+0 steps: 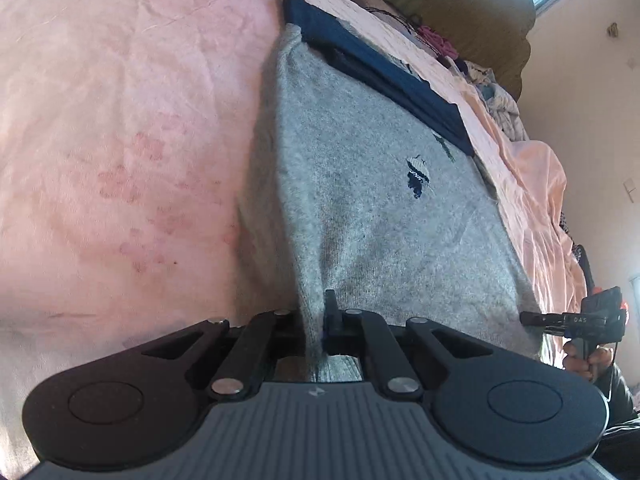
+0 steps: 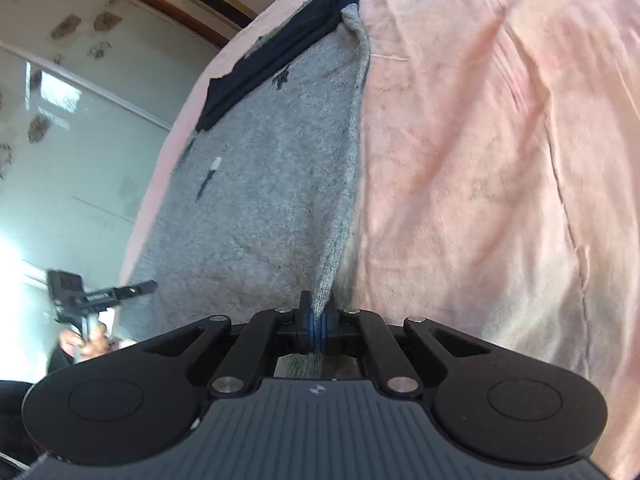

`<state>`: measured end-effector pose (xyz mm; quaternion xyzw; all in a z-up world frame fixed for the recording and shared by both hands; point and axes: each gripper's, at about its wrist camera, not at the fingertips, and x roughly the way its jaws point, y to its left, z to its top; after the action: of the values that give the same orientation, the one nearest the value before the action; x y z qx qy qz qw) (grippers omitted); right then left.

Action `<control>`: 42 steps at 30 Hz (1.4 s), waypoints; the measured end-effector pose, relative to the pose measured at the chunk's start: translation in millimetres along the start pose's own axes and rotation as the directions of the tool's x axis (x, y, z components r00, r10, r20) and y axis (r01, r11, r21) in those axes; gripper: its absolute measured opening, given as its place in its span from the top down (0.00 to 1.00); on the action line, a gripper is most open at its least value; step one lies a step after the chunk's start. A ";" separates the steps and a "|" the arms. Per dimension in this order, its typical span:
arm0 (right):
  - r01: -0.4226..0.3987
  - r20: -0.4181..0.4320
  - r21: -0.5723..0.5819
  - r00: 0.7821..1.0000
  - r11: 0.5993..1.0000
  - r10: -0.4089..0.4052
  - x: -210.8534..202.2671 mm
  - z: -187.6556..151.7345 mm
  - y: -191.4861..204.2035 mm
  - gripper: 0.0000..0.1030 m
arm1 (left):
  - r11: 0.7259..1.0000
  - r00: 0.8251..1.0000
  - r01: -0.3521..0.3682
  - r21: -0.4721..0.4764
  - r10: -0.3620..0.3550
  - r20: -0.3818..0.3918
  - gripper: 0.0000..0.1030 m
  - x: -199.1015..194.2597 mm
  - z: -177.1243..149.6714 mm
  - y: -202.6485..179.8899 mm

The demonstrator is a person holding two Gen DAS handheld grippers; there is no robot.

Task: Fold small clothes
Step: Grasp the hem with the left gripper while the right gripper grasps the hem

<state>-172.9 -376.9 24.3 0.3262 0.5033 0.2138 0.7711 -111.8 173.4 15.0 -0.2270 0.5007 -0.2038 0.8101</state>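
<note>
Fold step begins: grey knit garment (image 1: 360,200) lies flat on the pink bed (image 1: 120,120), each hand-held gripper, left (image 1: 326,320) and right (image 2: 316,320), clamped on a near corner. Next, probably, lift both corners toward the navy band (image 1: 380,72).

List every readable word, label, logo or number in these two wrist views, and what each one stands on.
"DAS": on the right gripper, seen in the left wrist view.
Lettering on the left gripper, in the right wrist view: too blurred to read.
Dark motifs on the grey garment: pictures, not text.
Small emblem on each gripper body: no letters.
</note>
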 end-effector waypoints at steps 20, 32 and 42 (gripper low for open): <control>-0.213 0.090 -0.065 0.972 0.975 0.219 -11.8 6.1 27.1 0.91 | 0.964 0.947 0.222 0.149 -0.250 0.203 0.95 -31.3 34.1 -26.5; -0.265 0.444 0.021 0.867 0.964 0.229 74.1 285.5 -19.2 0.87 | 0.996 0.896 0.085 0.021 -0.086 0.436 0.91 106.7 296.9 -13.5; -0.159 0.423 0.061 0.898 0.985 0.119 102.3 287.7 -31.0 0.09 | 0.986 0.876 0.007 -0.164 0.073 0.476 0.19 82.1 252.9 15.2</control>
<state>131.6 -413.9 17.6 0.4352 0.3117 0.1699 0.8274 152.4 181.4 47.4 -0.3262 0.3026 -0.0860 0.8914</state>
